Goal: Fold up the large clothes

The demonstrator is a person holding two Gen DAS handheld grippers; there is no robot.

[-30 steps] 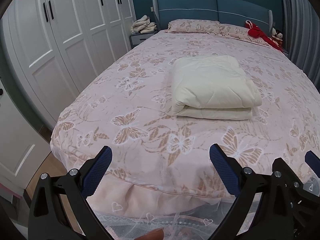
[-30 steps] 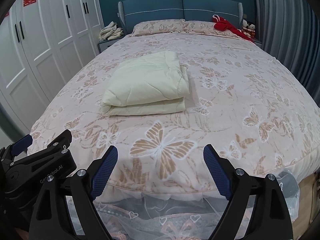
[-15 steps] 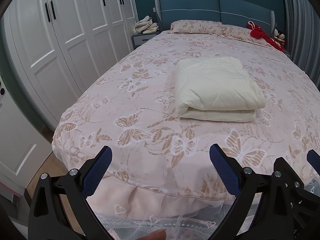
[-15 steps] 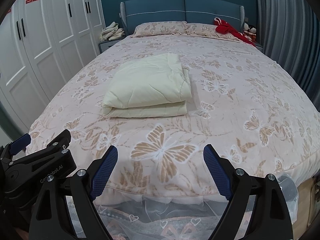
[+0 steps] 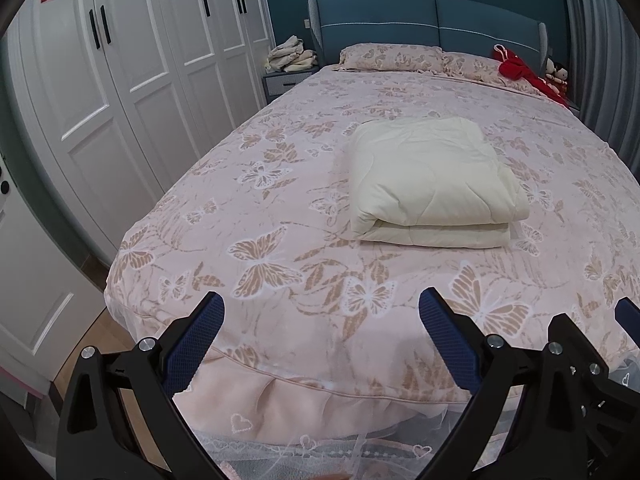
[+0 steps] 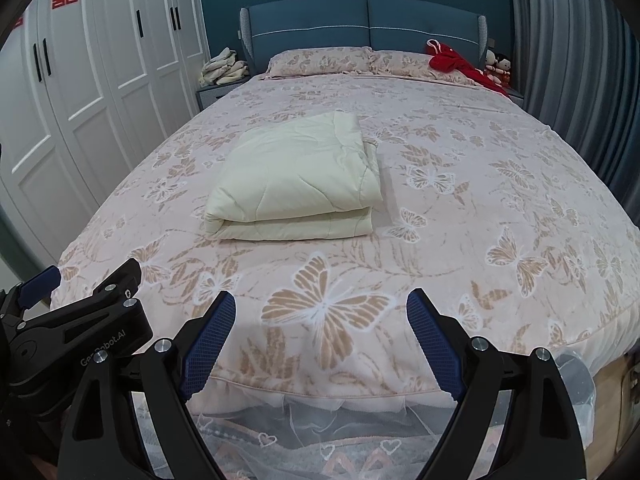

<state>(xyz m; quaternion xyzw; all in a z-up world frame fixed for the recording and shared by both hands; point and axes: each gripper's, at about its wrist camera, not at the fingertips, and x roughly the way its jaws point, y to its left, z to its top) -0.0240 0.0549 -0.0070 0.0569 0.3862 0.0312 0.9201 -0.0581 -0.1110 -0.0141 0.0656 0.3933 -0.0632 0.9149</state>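
Folded cream quilt (image 6: 296, 180) on butterfly-print bed (image 6: 480, 208).
Left claw (image 5: 320, 336) and right claw (image 6: 320, 336) at 6 o'clock: wide, empty.

Left gripper (image 5: 320, 338) fingers spread wide, right gripper (image 6: 320, 338) likewise, side by side, angled downward, both empty

left claw (image 5: 320, 344) agape, empty | folded quilt (image 5: 434, 184) on bed (image 5: 280, 184)

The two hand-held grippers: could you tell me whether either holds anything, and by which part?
Nothing is held: the left hand-held gripper and right hand-held gripper are both open, short of the folded quilt.
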